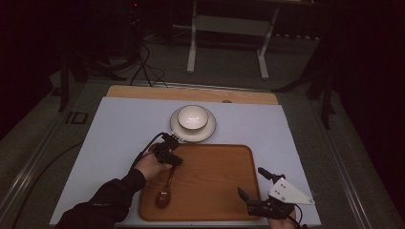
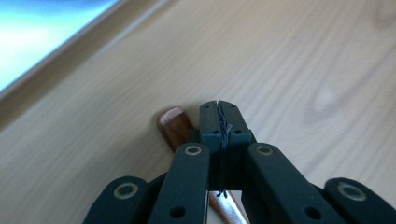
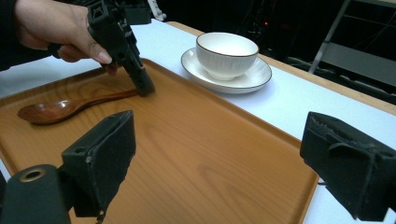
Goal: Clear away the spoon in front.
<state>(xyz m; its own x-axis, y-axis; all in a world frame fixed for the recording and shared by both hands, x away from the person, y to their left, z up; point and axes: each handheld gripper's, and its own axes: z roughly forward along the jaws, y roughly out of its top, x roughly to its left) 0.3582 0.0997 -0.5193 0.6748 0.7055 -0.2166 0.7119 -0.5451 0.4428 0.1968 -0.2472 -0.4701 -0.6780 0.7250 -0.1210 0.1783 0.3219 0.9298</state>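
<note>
Right tongs [image 1: 251,185]: nearest of all, down at the tray's near right corner, jaws spread wide and nothing between them. From the right gripper view they look straight across the board, waiting.

Right hand's pose: low at the table's near edge, grey plate on top, cable trailing off; parked, I'd say, not reaching.

Tray [image 1: 215,191]: wooden, lying flat on the pale table [image 1: 119,124], mostly bare across its middle and right.

Spoon [image 1: 164,195]: dark wood, lying flat on the tray's left side, bowl toward the near edge, handle running away toward the far left corner.

Left tongs [image 3: 142,84]: tip down on the handle's far end. The left gripper view shows the jaws pressed together, the handle [image 2: 175,128] passing beside and under them rather than plainly between. So, closed; whether they truly pinch the handle I cannot tell.

Left hand's [image 1: 152,164] pose: sleeve coming in from the near left, hand over the tray's left rim, tongs tilted forward and down onto the handle.

Bowl [image 1: 193,117]: white, upright, sitting on a saucer [image 1: 207,131] just beyond the tray's far edge, looks empty.

Progress: early, by my reckoning. Contact at the handle is made; the spoon rests on the tray, not lifted. Picking it up and taking it wherever it's bound, likely the bowl, is all left.
</note>
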